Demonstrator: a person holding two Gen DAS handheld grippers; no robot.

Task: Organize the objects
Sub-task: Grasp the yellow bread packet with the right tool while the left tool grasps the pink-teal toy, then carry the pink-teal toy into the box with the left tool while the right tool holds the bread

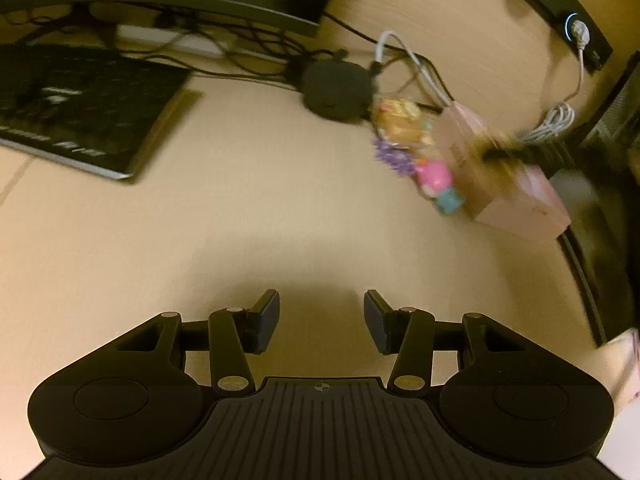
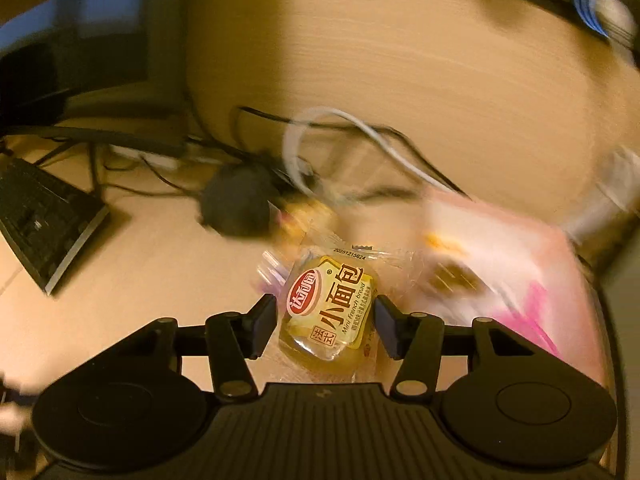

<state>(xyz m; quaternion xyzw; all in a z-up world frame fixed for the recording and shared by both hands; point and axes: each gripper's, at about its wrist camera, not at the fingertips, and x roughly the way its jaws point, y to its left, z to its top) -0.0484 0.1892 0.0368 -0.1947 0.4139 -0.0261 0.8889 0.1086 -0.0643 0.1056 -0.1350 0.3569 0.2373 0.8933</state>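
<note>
The pale wood-grain desk [image 1: 260,208] carries one black keyboard [image 1: 76,112] at upper left and one pink box [image 1: 504,176], blurred, at right. The left gripper [image 1: 321,316] stands half open and empty. The right gripper [image 2: 326,320] apparently clamps one clear-wrapped yellow mini bread packet [image 2: 330,308].

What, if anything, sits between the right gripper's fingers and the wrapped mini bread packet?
Nothing visible. The clear-wrapped yellow mini bread packet already lies between the right gripper, with only its wrapper edges near the pads. Whether the pads press on it cannot be told.
</note>
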